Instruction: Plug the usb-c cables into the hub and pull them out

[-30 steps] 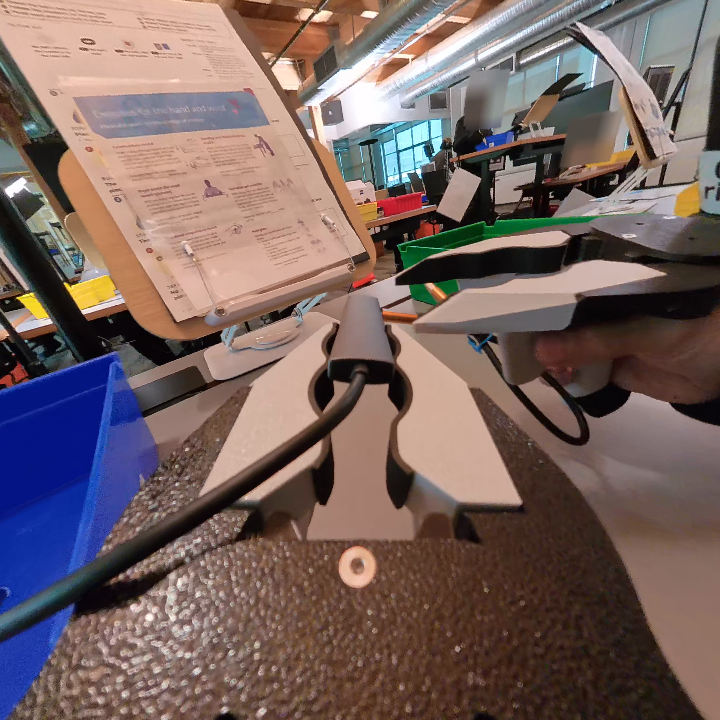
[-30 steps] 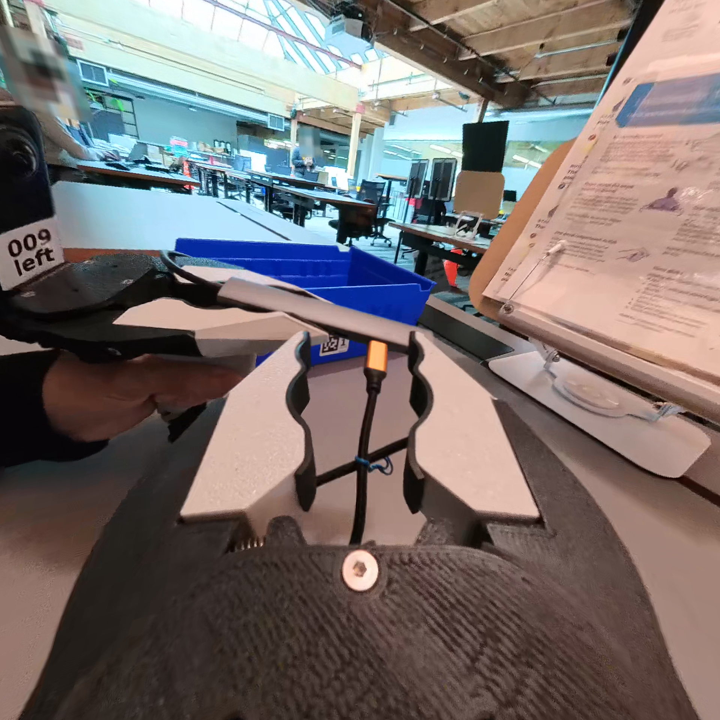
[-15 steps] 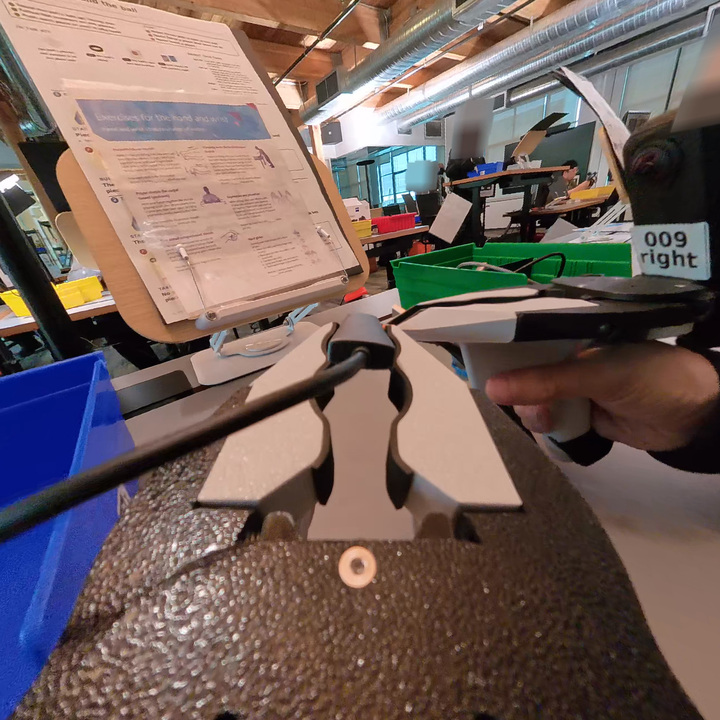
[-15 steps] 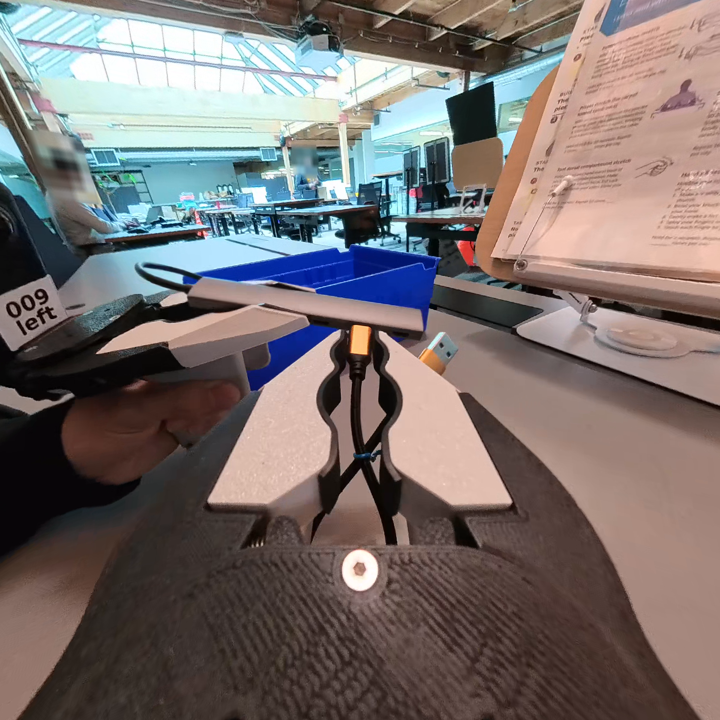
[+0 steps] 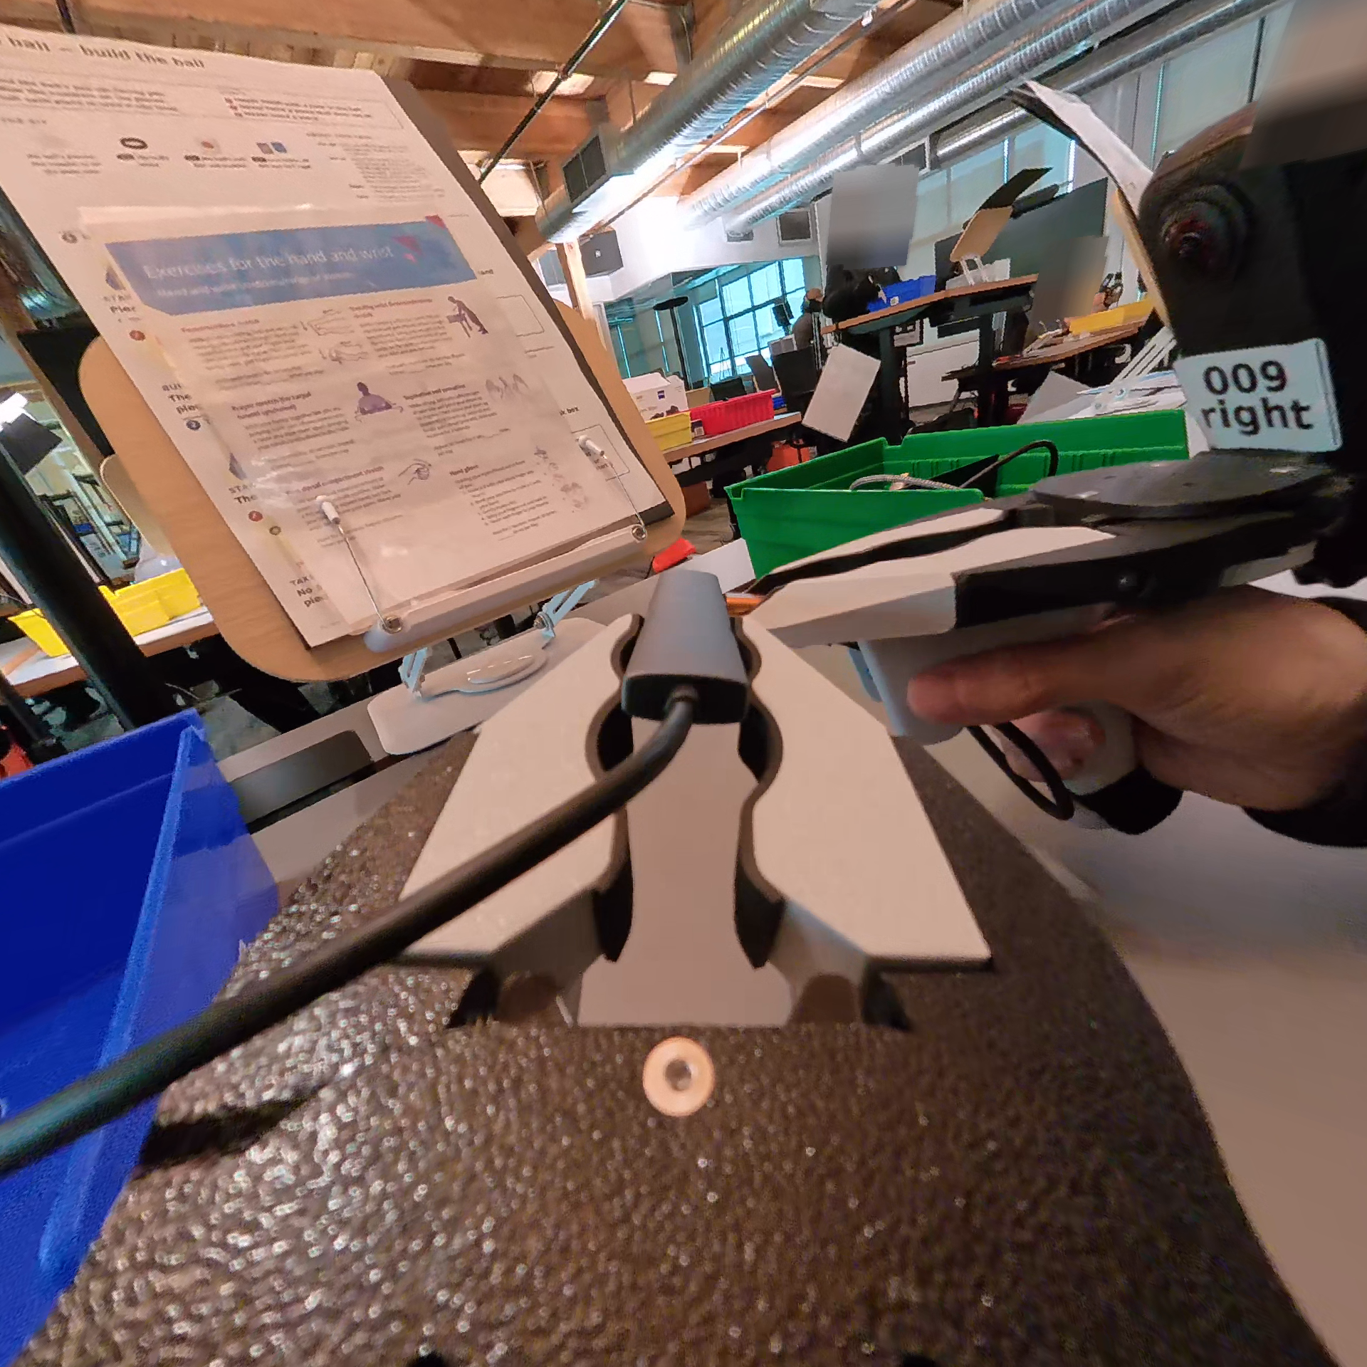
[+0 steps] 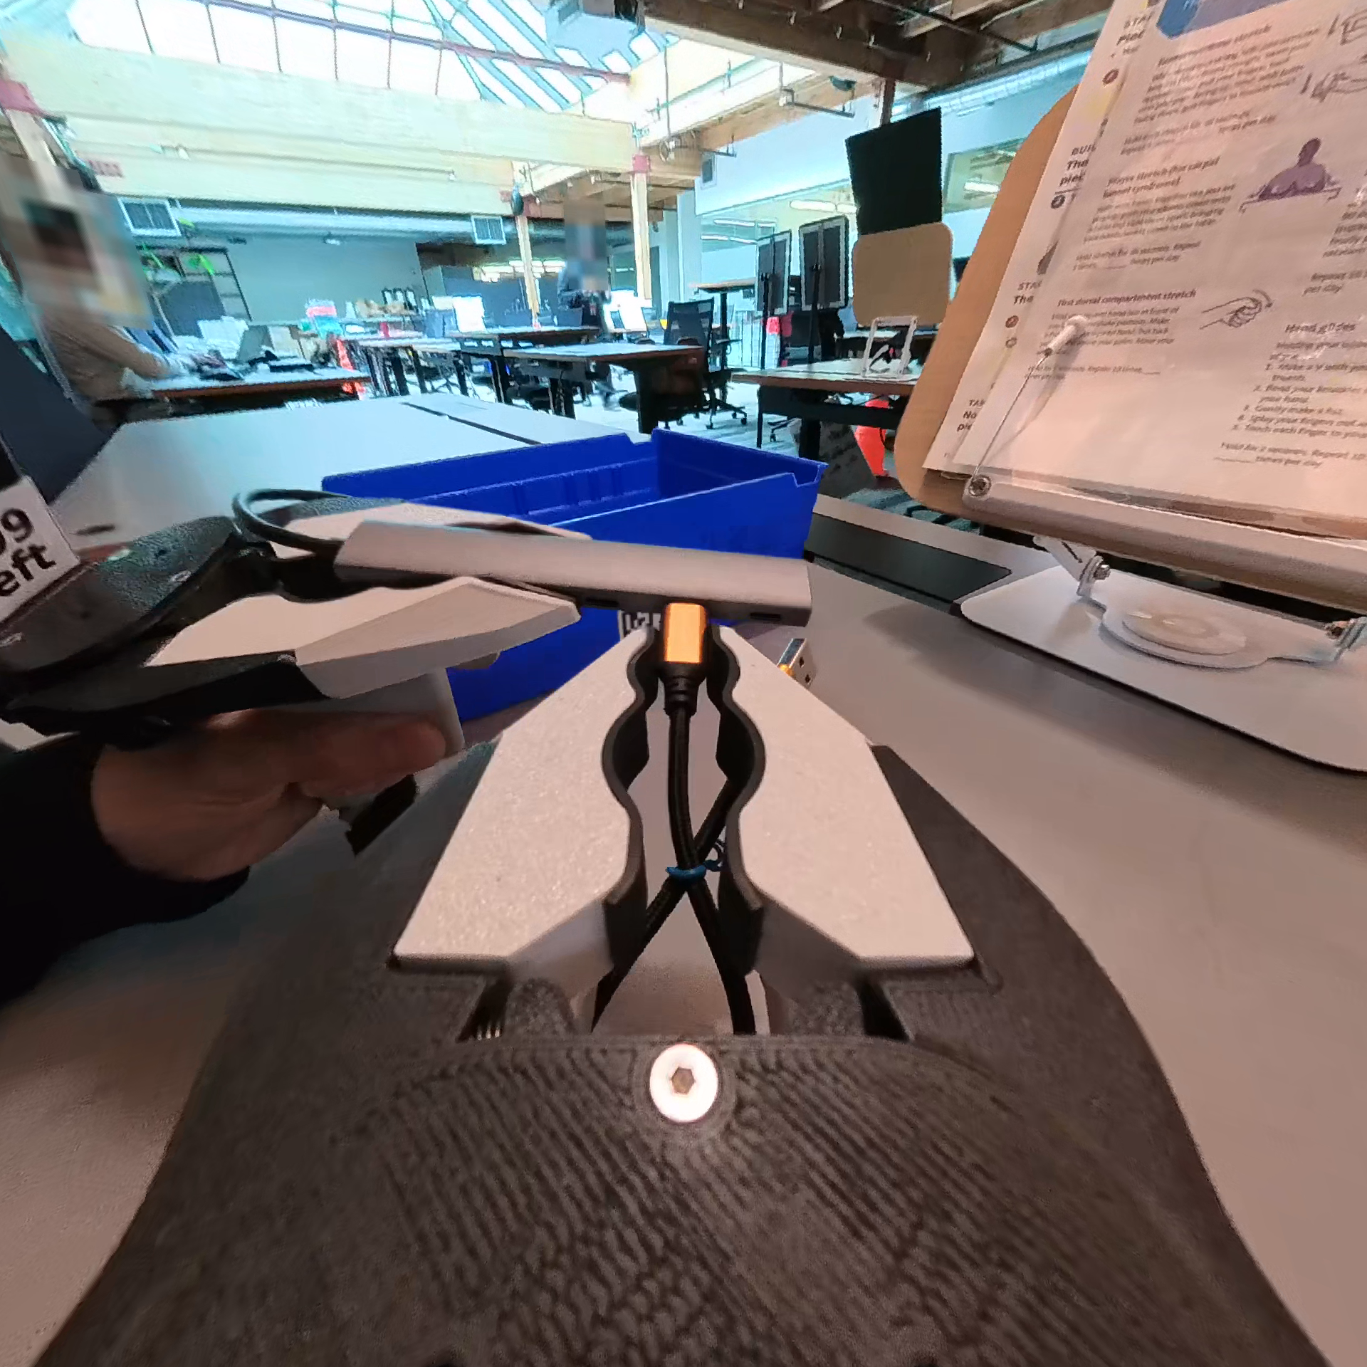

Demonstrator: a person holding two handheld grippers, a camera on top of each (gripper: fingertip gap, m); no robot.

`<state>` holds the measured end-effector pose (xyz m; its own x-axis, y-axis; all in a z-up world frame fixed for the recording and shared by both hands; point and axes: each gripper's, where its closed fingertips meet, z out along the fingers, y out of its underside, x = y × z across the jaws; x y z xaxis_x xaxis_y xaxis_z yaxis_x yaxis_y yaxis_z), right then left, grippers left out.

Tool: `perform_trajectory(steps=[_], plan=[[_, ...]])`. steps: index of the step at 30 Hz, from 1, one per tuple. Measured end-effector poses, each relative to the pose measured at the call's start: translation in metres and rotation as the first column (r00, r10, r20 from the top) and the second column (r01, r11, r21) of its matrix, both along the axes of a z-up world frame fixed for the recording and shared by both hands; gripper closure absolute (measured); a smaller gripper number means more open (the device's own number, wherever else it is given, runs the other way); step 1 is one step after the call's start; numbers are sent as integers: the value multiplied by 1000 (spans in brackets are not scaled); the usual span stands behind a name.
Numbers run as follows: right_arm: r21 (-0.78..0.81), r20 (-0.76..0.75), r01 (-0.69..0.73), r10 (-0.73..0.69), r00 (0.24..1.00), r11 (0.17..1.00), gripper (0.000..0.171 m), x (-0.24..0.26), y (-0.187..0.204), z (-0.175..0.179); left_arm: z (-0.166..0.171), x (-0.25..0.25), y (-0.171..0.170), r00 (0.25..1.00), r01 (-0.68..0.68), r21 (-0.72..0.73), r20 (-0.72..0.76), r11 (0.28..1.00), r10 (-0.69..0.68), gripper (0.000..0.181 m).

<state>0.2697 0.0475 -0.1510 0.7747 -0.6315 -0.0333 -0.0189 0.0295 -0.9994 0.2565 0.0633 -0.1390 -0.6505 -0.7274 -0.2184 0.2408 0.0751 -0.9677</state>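
My left gripper (image 5: 684, 651) is shut on the grey hub (image 5: 684, 643) and holds it above the table, its black lead trailing to the lower left. In the right wrist view the hub (image 6: 577, 566) is a long grey bar held level by the left gripper (image 6: 473, 614). My right gripper (image 6: 684, 651) is shut on the orange plug (image 6: 684, 629) of a black usb-c cable (image 6: 677, 777). The plug's tip meets the hub's side at a port. In the left wrist view the right gripper (image 5: 769, 599) comes in from the right against the hub.
A blue bin (image 5: 96, 925) stands at the left, also behind the hub in the right wrist view (image 6: 592, 503). A green bin (image 5: 925, 481) holding cables stands at the back right. A document stand with paper sheets (image 5: 333, 414) stands close behind. A loose orange plug (image 6: 795, 655) lies on the table.
My right gripper closed on the orange plug and moved it up to the hub's side. The hub has swung nearer and turned level.
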Motion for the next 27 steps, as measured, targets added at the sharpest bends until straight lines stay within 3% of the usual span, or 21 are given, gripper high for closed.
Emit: perform_trajectory(steps=[9, 14, 19, 27], plan=[[-116, 69, 4, 4, 998, 993, 160, -6, 6, -2, 2, -2, -1, 998, -28, 36, 64, 999, 26, 160], [-66, 44, 28, -25, 999, 997, 161, -2, 5, -7, -5, 4, -1, 999, -25, 39, -39, 999, 27, 159], [93, 18, -12, 11, 1000, 996, 161, -6, 4, 7, -2, 4, 2, 999, -31, 21, -31, 999, 31, 159], [102, -34, -48, 51, 998, 994, 160, -6, 6, 2, 1, 2, 2, 999, -41, 30, 6, 999, 41, 159]])
